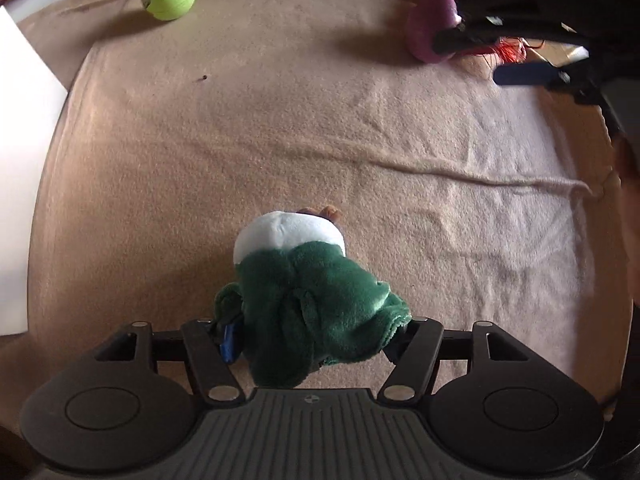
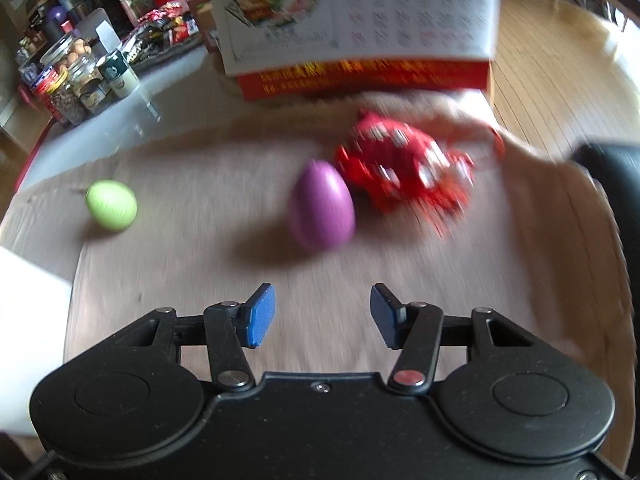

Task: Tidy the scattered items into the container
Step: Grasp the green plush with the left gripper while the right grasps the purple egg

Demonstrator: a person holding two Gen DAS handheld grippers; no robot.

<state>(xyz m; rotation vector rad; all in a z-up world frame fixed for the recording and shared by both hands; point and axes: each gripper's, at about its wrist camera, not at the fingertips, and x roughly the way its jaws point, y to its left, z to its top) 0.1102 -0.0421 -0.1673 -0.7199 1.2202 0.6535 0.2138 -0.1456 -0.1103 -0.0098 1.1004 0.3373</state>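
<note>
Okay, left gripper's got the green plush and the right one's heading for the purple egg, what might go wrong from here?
1. The left gripper pinches only soft fleece at one end of the green plush toy; the rest hangs forward and might slip free when carried.
2. The purple egg looks smooth and rounded. The open right gripper could squeeze it out sideways, and it may roll on the beige blanket.
3. The red toy sits right against the egg, so a finger could snag it.

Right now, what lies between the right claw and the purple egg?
Nothing: in the right wrist view only bare beige blanket lies between the open right claw and the purple egg. The red toy sits beyond it.
</note>
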